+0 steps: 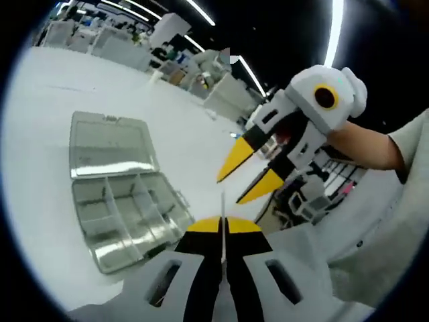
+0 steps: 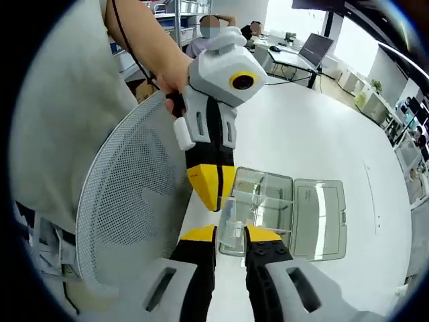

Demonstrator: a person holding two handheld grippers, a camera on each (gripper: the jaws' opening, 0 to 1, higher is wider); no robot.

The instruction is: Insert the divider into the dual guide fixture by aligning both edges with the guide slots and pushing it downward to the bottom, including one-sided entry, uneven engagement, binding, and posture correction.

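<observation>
Between the closed yellow tips of the left gripper (image 1: pixel 223 226) stands the divider (image 1: pixel 223 208), a thin clear sheet seen edge-on in the left gripper view as a pale line rising from the pinched jaws. In the right gripper view the same divider (image 2: pixel 240 201) shows as a clear pane hanging from the left gripper (image 2: pixel 212 201), held in the air over the near end of the fixture box and not yet in any slot. The right gripper (image 2: pixel 230 233) has its jaws apart with nothing between them; seen from the left gripper view, the right gripper (image 1: pixel 244 180) hangs in the air with its two yellow tips spread.

Below lies the fixture box (image 1: pixel 127 215), a clear plastic case with inner partitions, its lid (image 1: pixel 110 144) folded open flat beside it. It rests on a white table (image 1: pixel 47 100). In the right gripper view the fixture box (image 2: pixel 268 201) sits near the table edge, beside a grey mesh chair back (image 2: pixel 127 201). A person's hand (image 2: pixel 171 77) grips the left gripper's handle. Desks and a seated person show far behind.
</observation>
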